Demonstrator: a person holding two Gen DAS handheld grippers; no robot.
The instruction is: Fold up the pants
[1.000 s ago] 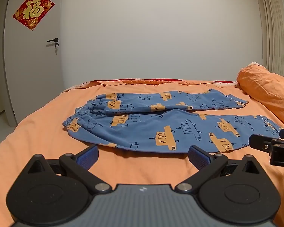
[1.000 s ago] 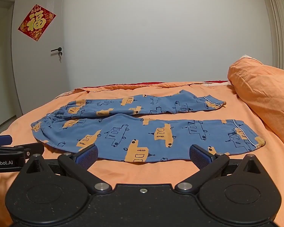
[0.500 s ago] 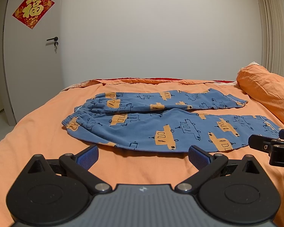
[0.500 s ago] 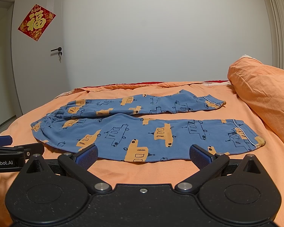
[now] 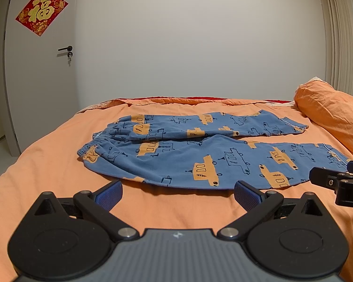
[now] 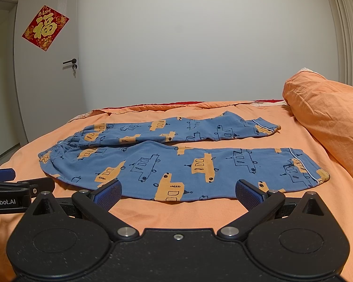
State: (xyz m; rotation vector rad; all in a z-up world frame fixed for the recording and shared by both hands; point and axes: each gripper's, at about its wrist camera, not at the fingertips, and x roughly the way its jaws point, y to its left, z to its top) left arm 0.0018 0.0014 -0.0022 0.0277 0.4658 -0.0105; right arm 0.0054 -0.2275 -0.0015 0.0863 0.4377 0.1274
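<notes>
A red diamond-shaped paper [image 5: 42, 11] on the door [image 5: 40, 70] bears the gold character 福. The left tongs [image 6: 2, 189] read "enRobot.AI" on the side. Soft blue pants [image 5: 200, 152] printed with orange buses lie flat on the orange bed [image 5: 47, 164], both legs spread toward the wrinkled pillow [image 6: 329, 122]. Left tongs [image 5: 177, 193] and right tongs [image 6: 177, 193] gape wide, holding nothing, just short of the nearer leg.

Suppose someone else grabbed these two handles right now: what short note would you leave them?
Left gripper: open, holding nothing, short of the pants' near edge.
Right gripper: open, holding nothing, near the same edge.
Pants: spread flat on the orange bed, waistband to the left, cuffs to the right by the pillow, legs side by side.
Done: nothing folded yet.
Left: every fold.
</notes>
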